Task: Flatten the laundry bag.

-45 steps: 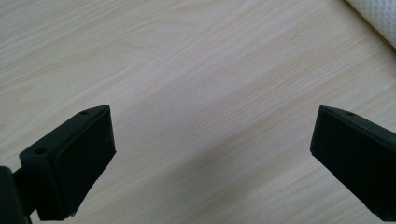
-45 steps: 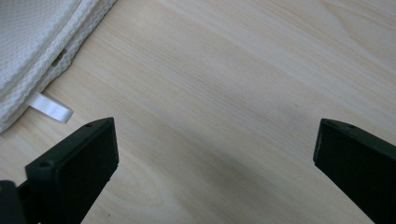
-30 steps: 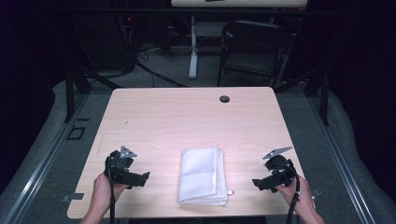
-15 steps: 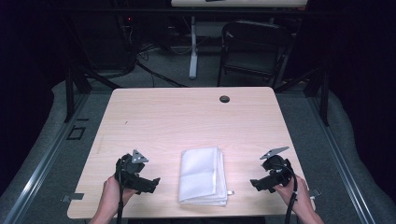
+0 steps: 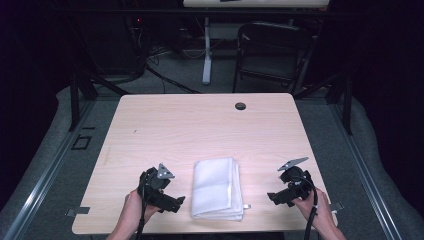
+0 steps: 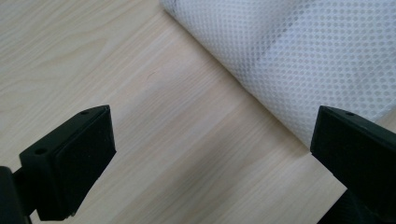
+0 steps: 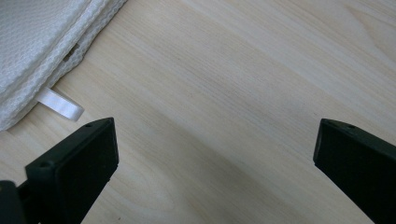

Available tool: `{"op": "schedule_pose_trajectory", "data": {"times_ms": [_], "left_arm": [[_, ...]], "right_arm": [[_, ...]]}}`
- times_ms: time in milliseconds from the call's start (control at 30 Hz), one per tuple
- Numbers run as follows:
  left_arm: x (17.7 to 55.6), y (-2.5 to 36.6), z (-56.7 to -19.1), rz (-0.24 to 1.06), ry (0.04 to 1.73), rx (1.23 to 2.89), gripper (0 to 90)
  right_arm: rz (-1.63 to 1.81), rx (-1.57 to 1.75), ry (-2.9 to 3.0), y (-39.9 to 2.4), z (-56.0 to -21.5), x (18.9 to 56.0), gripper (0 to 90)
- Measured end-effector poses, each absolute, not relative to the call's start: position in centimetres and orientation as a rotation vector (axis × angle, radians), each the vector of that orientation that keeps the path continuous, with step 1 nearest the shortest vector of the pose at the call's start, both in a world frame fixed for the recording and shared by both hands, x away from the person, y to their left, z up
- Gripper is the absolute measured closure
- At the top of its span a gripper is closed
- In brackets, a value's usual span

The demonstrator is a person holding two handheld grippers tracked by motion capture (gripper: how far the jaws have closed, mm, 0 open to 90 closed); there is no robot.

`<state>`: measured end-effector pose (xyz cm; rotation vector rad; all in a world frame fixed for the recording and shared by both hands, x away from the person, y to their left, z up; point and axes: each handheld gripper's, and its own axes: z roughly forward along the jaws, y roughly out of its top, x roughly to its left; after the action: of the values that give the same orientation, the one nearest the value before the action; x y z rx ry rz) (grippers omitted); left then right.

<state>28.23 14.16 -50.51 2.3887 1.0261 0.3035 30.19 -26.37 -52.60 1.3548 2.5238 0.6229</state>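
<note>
- A light wood counter (image 5: 200,130) fills the middle of the frame, with a small dark round grommet (image 5: 240,106) near its far edge, right of centre.
- A dark folding chair (image 5: 272,55) stands beyond the counter, upper right.
- A white post (image 5: 206,50) rises at upper centre, with cables (image 5: 160,50) on the grey floor (image 5: 50,150) to its left.

Forearms cut off at bottom edge, towel (image 6: 299,56) partly cropped
</note>
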Motion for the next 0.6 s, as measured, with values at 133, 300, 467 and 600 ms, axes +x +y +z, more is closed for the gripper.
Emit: {"op": "schedule_pose_trajectory", "data": {"times_ms": [133, 300, 467, 600], "left_arm": [[28.1, 13.0, -50.7, 0.274, 0.989, 2.406, 0.1], [28.0, 11.8, -50.6, 0.281, 0.953, 2.415, 0.1], [27.6, 10.5, -50.7, 0.259, 0.913, 2.43, 0.1], [27.4, 9.3, -50.8, 0.242, 0.873, 2.446, 0.1]], "right_arm": [[0.629, 1.354, 2.536, -26.4, -52.6, 30.2, 0.0], [0.628, 1.358, 2.53, -26.4, -52.6, 30.2, 0.0], [0.613, 1.358, 2.525, -26.5, -52.7, 30.2, 0.0], [0.628, 1.367, 2.525, -26.4, -52.7, 30.2, 0.0]]}}
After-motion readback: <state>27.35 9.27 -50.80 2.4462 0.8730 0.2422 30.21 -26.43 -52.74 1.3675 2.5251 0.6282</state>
